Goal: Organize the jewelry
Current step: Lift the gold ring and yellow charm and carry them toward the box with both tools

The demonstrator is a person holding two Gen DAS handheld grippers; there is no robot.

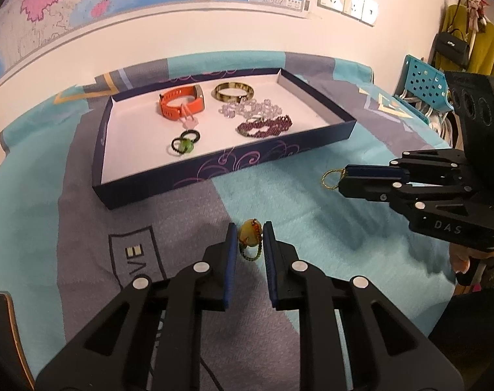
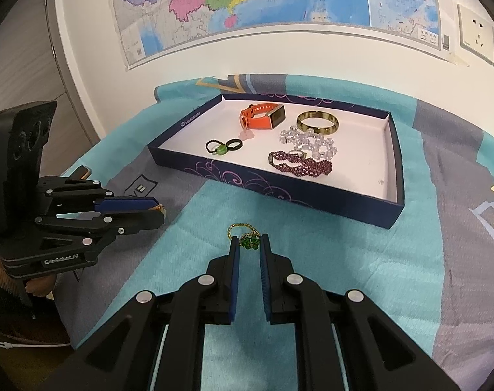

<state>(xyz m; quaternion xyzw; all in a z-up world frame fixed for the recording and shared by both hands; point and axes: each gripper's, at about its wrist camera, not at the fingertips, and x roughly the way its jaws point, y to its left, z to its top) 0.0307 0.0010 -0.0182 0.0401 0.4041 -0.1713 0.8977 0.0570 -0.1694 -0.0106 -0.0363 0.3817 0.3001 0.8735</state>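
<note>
Between the blue pads of the left gripper [image 1: 250,233] sat a yellow stone pendant [image 1: 249,234] on a beaded loop, the pads touching its two sides — pinched, by the look of it, just above the teal-and-grey cloth [image 1: 67,228]. The right gripper [image 2: 250,242] likewise stood narrowed about a green flower charm [image 2: 249,242] on a gold beaded ring; the left-wrist view showed that gold loop poking out beyond fingers pressed together, so the charm was judged held. Both pieces were outside the tray, near its front wall.

Farther off lay the dark blue tray [image 2: 279,192] with a white floor, already holding an orange watch [image 2: 263,115], a gold bangle [image 2: 317,123], clear beads [image 2: 312,141], a purple beaded bracelet [image 2: 300,164], and a green-stone ring [image 2: 219,150] beside a black ring [image 2: 234,145]. A wall map [image 2: 247,0] hung behind.

Step in hand, as judged: the pick-up of the last two loose pieces — one per gripper. The next move would call for lifting each clear of the front wall, carrying it forward over bare white floor, and releasing it apart from the pieces already placed.
</note>
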